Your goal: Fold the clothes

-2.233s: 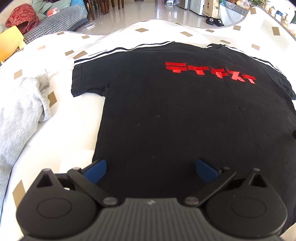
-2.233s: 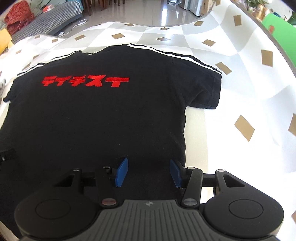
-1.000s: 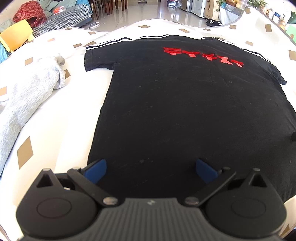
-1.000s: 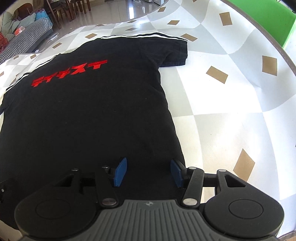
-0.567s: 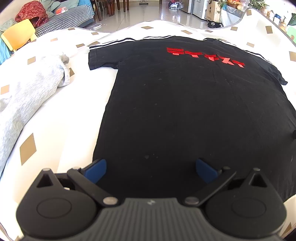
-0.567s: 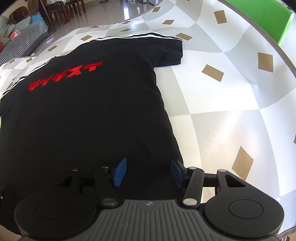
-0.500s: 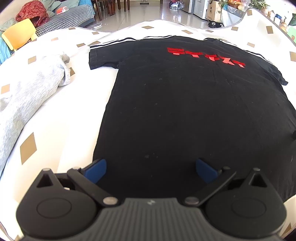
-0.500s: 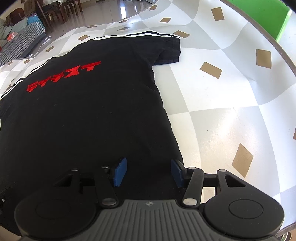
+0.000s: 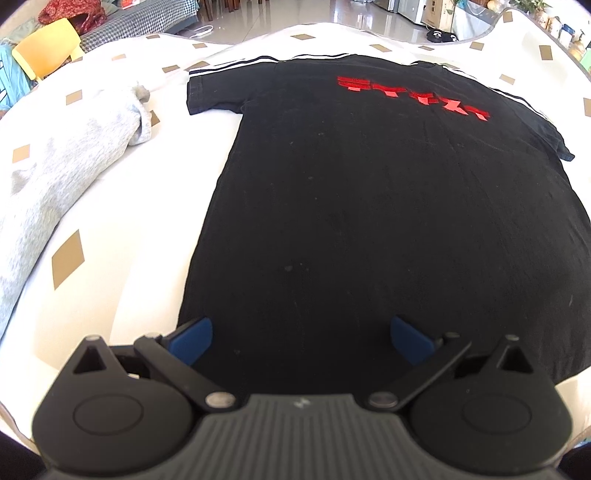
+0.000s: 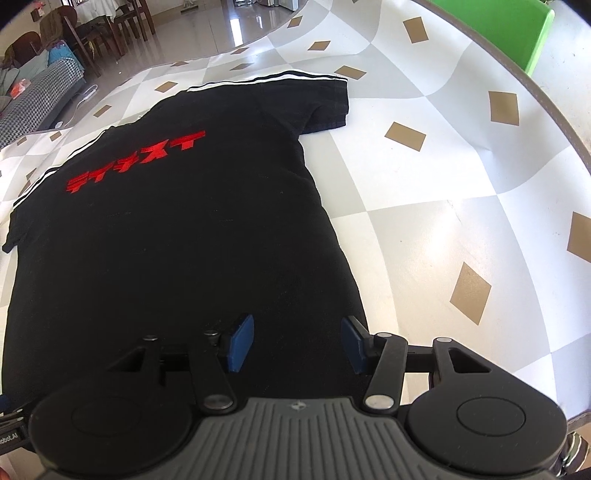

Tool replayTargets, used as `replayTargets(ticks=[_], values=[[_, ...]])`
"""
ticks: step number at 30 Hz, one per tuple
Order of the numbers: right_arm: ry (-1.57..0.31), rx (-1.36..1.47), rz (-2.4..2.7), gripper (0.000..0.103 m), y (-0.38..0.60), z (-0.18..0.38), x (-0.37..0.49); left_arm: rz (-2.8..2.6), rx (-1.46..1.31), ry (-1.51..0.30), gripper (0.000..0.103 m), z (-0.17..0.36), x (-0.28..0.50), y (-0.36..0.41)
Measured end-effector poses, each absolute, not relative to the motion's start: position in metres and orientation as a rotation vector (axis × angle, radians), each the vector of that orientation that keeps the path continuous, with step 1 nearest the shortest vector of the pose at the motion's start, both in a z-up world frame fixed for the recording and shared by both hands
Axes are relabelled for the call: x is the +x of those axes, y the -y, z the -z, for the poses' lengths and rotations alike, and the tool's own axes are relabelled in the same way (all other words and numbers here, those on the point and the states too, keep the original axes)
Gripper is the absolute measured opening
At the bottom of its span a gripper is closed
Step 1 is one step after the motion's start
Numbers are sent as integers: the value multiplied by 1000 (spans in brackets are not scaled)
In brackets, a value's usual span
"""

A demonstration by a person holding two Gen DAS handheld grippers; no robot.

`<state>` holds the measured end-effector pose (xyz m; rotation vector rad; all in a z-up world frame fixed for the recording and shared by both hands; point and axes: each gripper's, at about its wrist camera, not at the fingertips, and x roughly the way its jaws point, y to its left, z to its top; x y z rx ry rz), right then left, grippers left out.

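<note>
You are working in a home, in an open living and dining room. Behind the table with its checked cloth [image 10: 443, 177] you see a shiny tiled floor [image 9: 295, 14], a sofa with a houndstooth cover [image 9: 147, 18] and dark wooden dining chairs [image 10: 99, 33]. A yellow chair [image 9: 44, 51] stands at the left, slippers [image 9: 439, 35] lie on the floor, and a green chair [image 10: 509, 26] is at the right.

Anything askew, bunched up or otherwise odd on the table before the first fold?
Little stands out. The black T-shirt lies flat and spread, both sleeves out. The only untidy item is a grey garment lying rumpled to its left on the checked tablecloth, apart from the shirt. Both grippers are open above the hem.
</note>
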<state>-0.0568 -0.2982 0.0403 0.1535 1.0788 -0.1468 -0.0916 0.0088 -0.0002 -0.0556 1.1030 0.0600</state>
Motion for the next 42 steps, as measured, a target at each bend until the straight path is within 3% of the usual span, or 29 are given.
replayTargets(ticks=[42], values=[[-963,138,46,50,292,-85,-123,31,-7,-1001,103,-86,-136,61]])
